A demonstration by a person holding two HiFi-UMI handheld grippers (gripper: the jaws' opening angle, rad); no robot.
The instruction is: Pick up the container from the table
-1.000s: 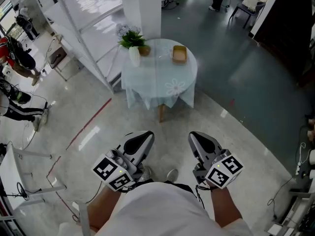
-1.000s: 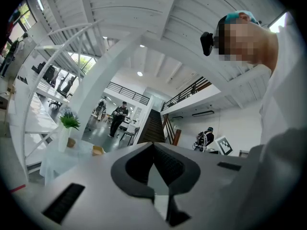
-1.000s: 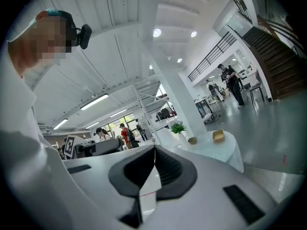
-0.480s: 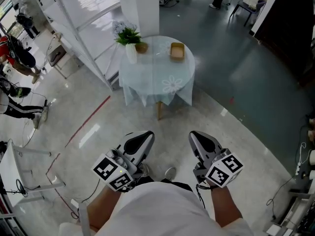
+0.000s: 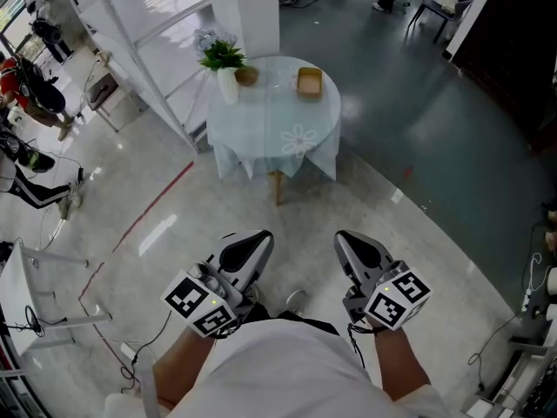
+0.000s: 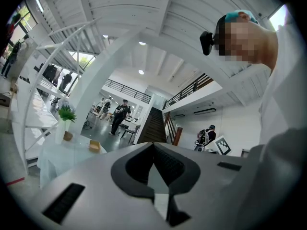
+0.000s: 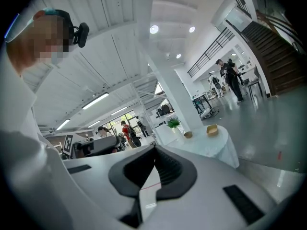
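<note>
Container (image 5: pixel 309 82) distant on table (image 5: pixel 268 116); contents indiscernible.

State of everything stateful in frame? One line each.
left gripper: jaws together, empty, far short of the table
right gripper: jaws together, empty, far short of the table
container: upright on the table, open-topped, untouched
plant vase: upright near the table's edge
small brown pot: upright beside the vase
table: standing, cloth draped over it
</note>
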